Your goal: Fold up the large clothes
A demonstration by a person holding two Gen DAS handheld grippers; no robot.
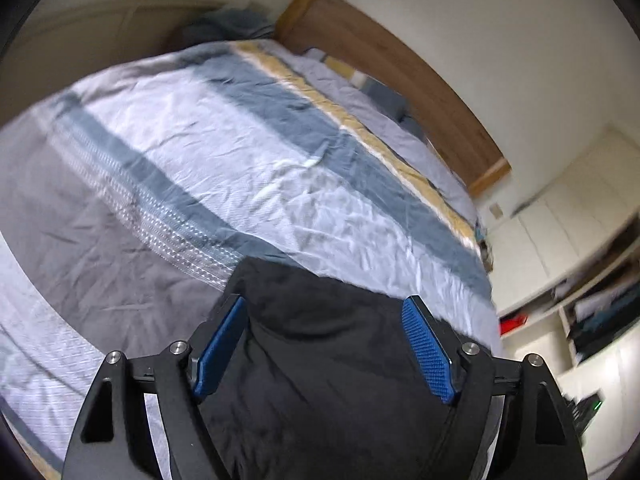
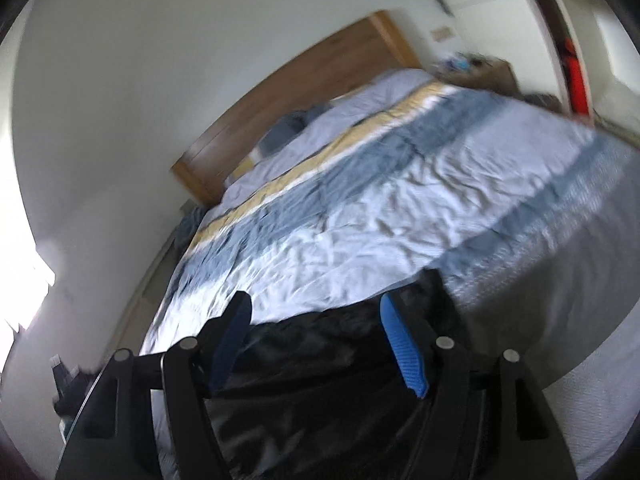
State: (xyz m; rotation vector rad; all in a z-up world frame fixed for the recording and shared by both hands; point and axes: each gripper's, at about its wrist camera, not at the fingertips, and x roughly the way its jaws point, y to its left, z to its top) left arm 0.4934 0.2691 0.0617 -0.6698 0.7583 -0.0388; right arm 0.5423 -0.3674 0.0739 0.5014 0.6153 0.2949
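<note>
Two black grippers with ribbed blue pads are in play, and both have their fingers spread wide, with nothing pinched. The left gripper [image 1: 324, 344] has a black, matte, softly creased fabric garment [image 1: 320, 380] bunched between and below its fingers, the cloth filling the gap without being clamped. The right gripper [image 2: 316, 344] shows the same garment [image 2: 320, 392] under its open fingers, here looking slightly shinier and wrinkled; whether the pads touch the cloth I cannot tell.

Ahead of both grippers stretches a wide bed quilt [image 1: 248, 152] of crumpled cotton, banded in white, slate blue, grey and one tan stripe. Beyond it, far from the fingers, stands a brown wooden headboard [image 1: 384, 76].

Judging from this, the garment lies at the near edge of the bed, not yet spread flat. The next move probably calls for closing each gripper on an edge, then lifting and laying the cloth out on the quilt.
</note>
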